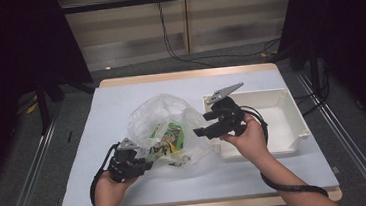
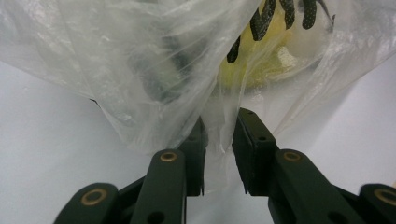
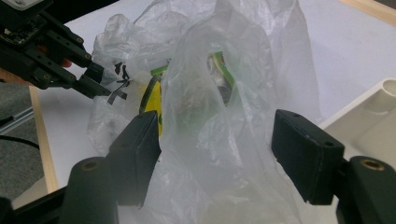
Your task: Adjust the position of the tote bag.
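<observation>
Plastic bag [image 2: 154, 70] film between black fingers [image 2: 194, 154]

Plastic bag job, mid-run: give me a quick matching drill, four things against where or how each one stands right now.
1 left gripper
2 right gripper
3 white tray
4 yellow-green packet

a inside the clear plastic bag
b jaws wide, loose bag film between them
c pinching the bag's edge
d on the table, right of the bag

Pairs: 1-c, 2-b, 3-d, 4-a

- Left claw [image 1: 148, 162], lower left of the high view, jaws nearly together, pinching thin film.
- Right claw [image 1: 199, 132], centre, jaws spread wide, pointing left.
</observation>
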`<state>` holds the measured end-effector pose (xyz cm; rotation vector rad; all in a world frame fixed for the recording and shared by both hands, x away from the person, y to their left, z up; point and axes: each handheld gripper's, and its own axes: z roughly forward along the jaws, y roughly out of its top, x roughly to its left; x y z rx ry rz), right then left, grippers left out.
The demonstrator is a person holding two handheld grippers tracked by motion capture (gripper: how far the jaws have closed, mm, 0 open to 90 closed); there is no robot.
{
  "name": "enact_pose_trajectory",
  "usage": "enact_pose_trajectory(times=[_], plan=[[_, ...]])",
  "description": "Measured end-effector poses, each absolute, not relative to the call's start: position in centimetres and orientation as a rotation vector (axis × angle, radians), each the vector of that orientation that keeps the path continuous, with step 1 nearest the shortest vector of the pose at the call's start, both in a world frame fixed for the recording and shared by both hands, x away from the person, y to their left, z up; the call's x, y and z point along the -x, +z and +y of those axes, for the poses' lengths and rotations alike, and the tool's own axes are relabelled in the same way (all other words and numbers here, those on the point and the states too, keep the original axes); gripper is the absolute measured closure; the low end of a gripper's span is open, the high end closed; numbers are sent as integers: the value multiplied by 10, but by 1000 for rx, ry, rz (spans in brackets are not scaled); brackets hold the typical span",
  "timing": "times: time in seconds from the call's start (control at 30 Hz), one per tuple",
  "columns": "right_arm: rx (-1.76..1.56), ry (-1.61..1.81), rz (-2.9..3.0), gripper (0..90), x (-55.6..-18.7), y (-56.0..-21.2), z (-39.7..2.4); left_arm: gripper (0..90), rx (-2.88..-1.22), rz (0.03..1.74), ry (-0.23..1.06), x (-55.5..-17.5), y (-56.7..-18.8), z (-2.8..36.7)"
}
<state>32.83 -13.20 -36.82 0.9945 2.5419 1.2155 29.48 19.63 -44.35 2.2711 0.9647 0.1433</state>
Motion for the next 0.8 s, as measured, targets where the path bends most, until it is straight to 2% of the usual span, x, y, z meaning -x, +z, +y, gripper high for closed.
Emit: enact_pose_trajectory(times=[0.37, 0.43, 0.8], plan=[[-1044, 1212, 2504, 314, -325, -364, -154, 749, -2277, 966, 137, -295, -443, 197], [-1026, 1229, 2516, 370, -324, -363, -155, 749, -2277, 967, 139, -296, -443, 197], [-932, 1243, 2576, 437, -323, -364, -124, 760, -2262, 980, 138, -296, -444, 198]])
